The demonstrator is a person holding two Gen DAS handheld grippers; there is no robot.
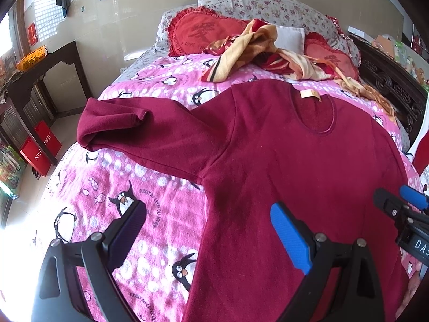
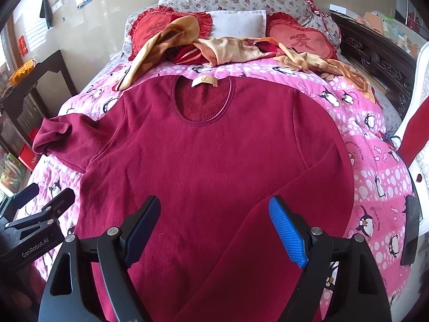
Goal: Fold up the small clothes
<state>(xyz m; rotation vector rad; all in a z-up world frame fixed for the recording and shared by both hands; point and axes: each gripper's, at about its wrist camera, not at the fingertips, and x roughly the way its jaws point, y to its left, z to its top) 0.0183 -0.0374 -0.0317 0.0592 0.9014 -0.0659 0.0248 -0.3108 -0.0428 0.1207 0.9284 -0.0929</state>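
Both tongs hover over a dark red top (image 2: pixel 214 161), jaws apart and holding nothing: the left gripper (image 1: pixel 206 230) above the top's left edge, the right gripper (image 2: pixel 214 228) above its lower middle. The top lies flat on a pink blanket (image 2: pixel 375 166), neckline toward the pillows (image 2: pixel 236 24), left sleeve (image 1: pixel 128 123) spread out, right sleeve (image 2: pixel 295 187) folded across the body.

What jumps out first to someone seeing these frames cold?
The dark red long-sleeved top dominates, spread flat, neckline away from the cameras, on a loud pink penguin-print bedspread. Its one sleeve lies stretched out to the side, the other is folded across the body. Both grippers, left and right, hover open over the near hem; a tangle of orange and red cloth sits by the heart-shaped pillows.
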